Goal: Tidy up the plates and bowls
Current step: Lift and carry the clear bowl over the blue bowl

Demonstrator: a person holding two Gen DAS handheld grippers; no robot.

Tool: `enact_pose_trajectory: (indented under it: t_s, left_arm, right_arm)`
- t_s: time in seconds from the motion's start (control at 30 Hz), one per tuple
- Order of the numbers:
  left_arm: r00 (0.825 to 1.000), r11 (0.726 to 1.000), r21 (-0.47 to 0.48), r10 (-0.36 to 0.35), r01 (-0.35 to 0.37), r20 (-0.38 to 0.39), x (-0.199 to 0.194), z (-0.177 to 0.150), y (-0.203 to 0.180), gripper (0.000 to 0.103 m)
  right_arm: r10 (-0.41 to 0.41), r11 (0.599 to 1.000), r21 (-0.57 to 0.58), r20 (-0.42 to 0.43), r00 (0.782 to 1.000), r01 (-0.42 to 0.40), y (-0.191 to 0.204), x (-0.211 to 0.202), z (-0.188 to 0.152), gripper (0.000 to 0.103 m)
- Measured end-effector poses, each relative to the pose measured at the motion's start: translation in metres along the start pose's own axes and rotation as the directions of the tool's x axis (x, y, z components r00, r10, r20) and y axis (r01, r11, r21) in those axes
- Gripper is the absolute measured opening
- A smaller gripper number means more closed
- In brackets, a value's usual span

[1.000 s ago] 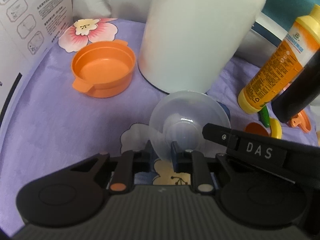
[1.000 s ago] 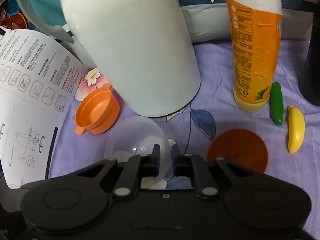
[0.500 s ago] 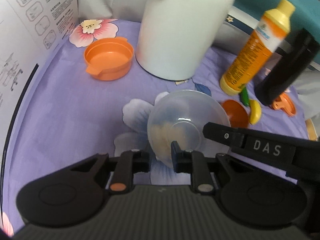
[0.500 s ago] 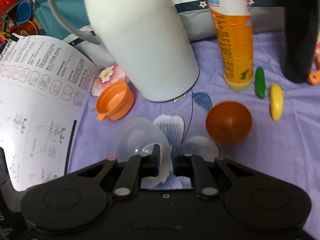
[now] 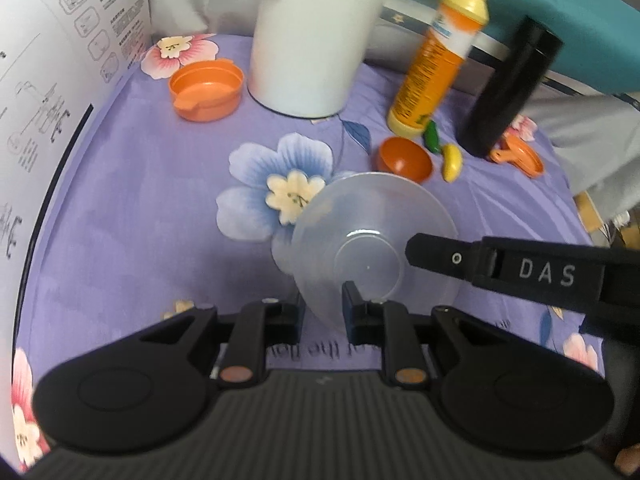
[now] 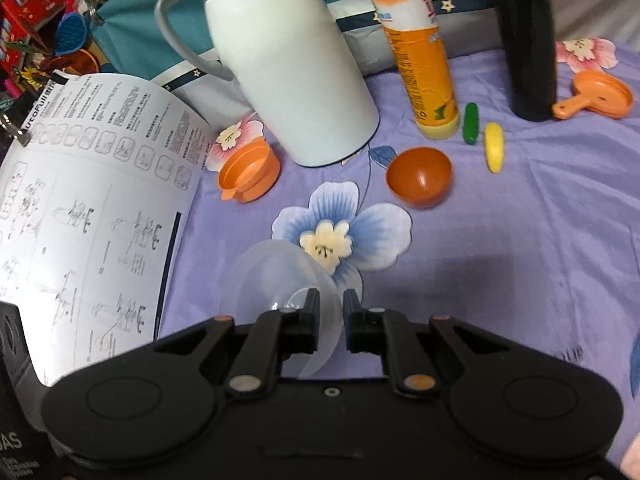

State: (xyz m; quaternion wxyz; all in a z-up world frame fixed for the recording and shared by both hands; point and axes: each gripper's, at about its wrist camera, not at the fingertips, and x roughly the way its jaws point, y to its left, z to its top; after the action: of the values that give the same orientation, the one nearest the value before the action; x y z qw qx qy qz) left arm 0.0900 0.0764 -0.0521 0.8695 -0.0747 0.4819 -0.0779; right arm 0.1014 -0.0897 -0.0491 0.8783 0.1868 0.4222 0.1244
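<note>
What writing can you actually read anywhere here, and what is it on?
"DAS": white letters on the black right gripper reaching in from the right of the left wrist view.
Instruction sheet: diagrams and small print, too small to read.
Orange bottle: label blurred, unreadable.
Purple cloth: a printed line beside the left gripper, partly hidden, unreadable.

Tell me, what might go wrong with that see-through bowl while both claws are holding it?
1. Both the left gripper and right gripper pinch only the thin rim of the clear bowl; uneven pulling could flex it or let it slip out.
2. The small orange bowl, yellow bottle and black flask stand close by and could get knocked.
</note>
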Motion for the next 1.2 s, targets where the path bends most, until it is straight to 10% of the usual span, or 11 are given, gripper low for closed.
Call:
enact_pose_trajectory:
  t_s: [1.2]
  left_arm:
    - [0.991, 0.981, 0.181, -0.048, 0.071, -0.127, -0.049, -0.116, -0.073, 0.023]
  right_arm:
    - [0.000, 0.996, 0.085, -0.041, 0.999, 0.003, -0.070, -0.114, -0.115, 0.012]
